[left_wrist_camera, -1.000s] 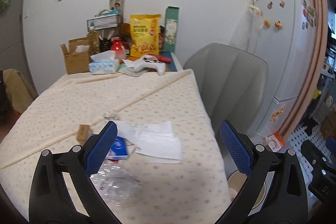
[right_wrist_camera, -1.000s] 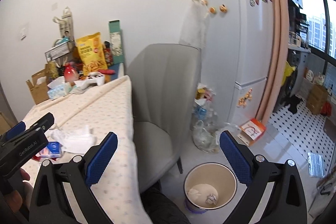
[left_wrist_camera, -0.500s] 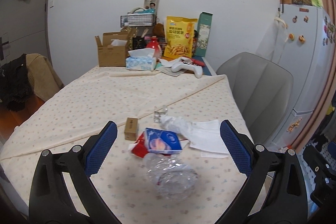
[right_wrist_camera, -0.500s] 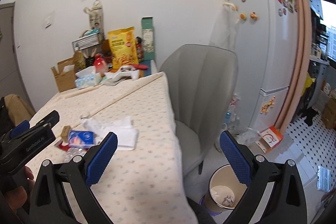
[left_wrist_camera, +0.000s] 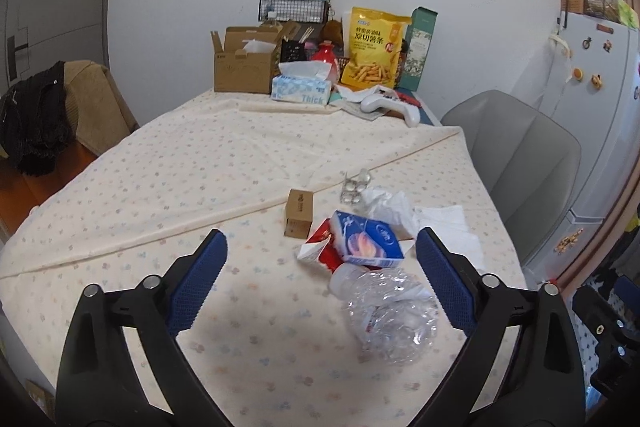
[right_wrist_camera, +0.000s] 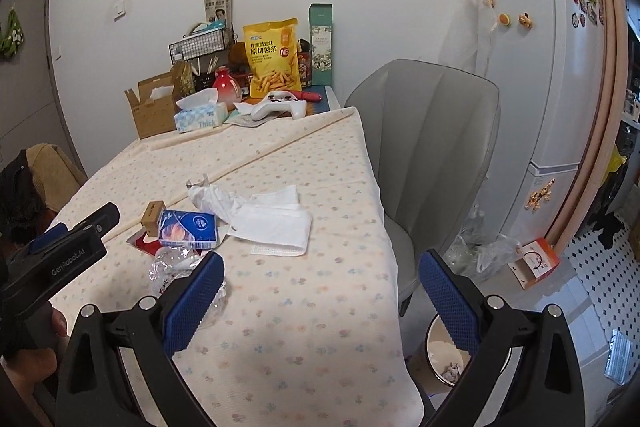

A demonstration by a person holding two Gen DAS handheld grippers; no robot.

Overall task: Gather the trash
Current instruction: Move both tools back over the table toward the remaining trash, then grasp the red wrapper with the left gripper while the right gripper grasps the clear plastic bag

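Observation:
A heap of trash lies on the dotted tablecloth (left_wrist_camera: 168, 187): a crushed clear bottle (left_wrist_camera: 388, 311), a blue-white carton (left_wrist_camera: 368, 239), a red-and-white wrapper (left_wrist_camera: 318, 247), a small brown box (left_wrist_camera: 299, 213), a blister pack (left_wrist_camera: 354, 185), a crumpled tissue (left_wrist_camera: 390, 205) and a folded paper towel (right_wrist_camera: 276, 225). My left gripper (left_wrist_camera: 320, 235) hovers just short of the heap. Its jaws are closing but still wide, their pads touching nothing. My right gripper (right_wrist_camera: 320, 255) stands open and empty over the table's near right corner. A trash bin (right_wrist_camera: 444, 355) holding crumpled paper sits on the floor.
A grey chair (right_wrist_camera: 432, 147) stands at the table's right side, with a white fridge (right_wrist_camera: 560, 87) behind it. At the table's far end are a cardboard box (left_wrist_camera: 244, 67), a tissue box (left_wrist_camera: 302, 89), a yellow snack bag (left_wrist_camera: 374, 51) and a white controller (left_wrist_camera: 394, 105). A brown seat with dark clothing (left_wrist_camera: 60, 115) is on the left.
Both views have swung left onto the table and come nearer. The trash heap now sits between the left fingers, which have narrowed slightly. The bin has slid to the right view's lower right.

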